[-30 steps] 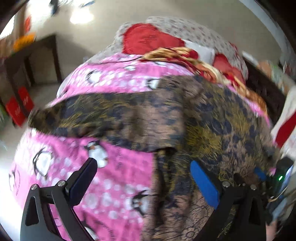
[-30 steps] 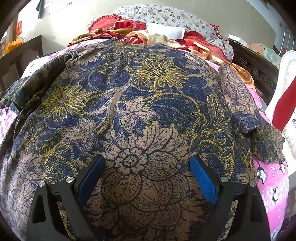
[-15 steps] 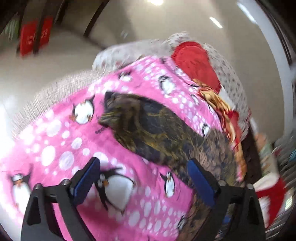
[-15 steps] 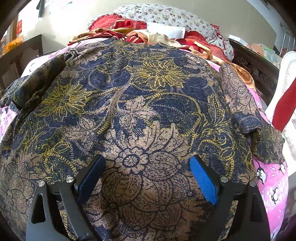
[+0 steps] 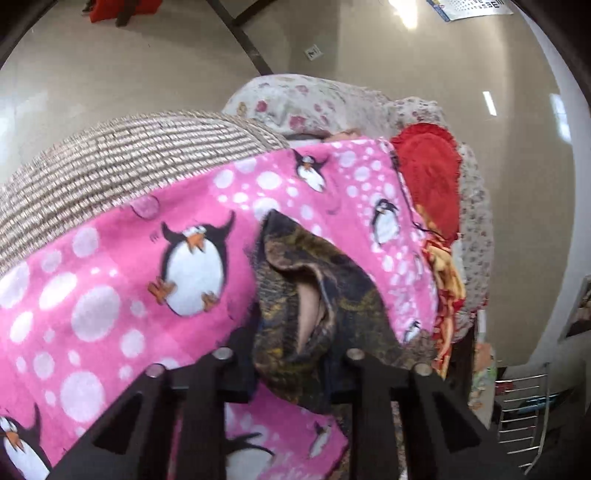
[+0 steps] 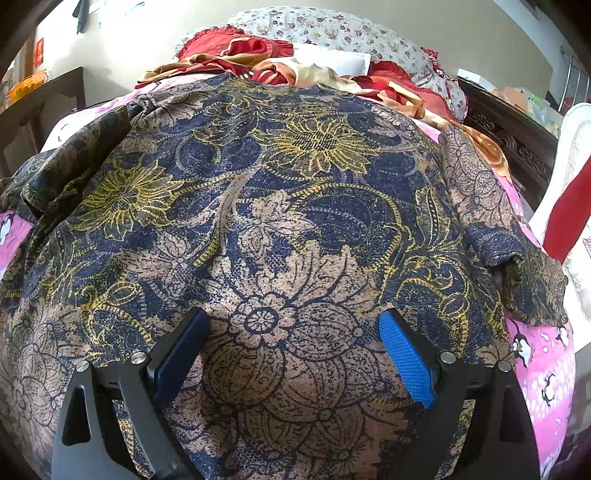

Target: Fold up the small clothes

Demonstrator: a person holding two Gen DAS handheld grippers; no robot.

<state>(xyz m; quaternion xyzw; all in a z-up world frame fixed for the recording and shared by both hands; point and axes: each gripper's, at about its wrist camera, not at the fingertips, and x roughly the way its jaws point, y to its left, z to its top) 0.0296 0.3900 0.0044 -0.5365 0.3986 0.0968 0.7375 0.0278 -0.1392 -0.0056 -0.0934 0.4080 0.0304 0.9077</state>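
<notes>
Count: one floral-print garment [image 6: 280,229]; one pink penguin blanket [image 5: 110,295]; one flowered pillow [image 6: 332,33]; two tools, left tool [image 5: 291,373], right tool [image 6: 295,369]; one red cushion [image 5: 432,177].

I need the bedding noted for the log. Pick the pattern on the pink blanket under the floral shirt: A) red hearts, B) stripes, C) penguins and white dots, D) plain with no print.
C: the pink blanket under the shirt shows black-and-white penguins among white dots, and penguins also show at the shirt's edge in the right wrist view.
</notes>
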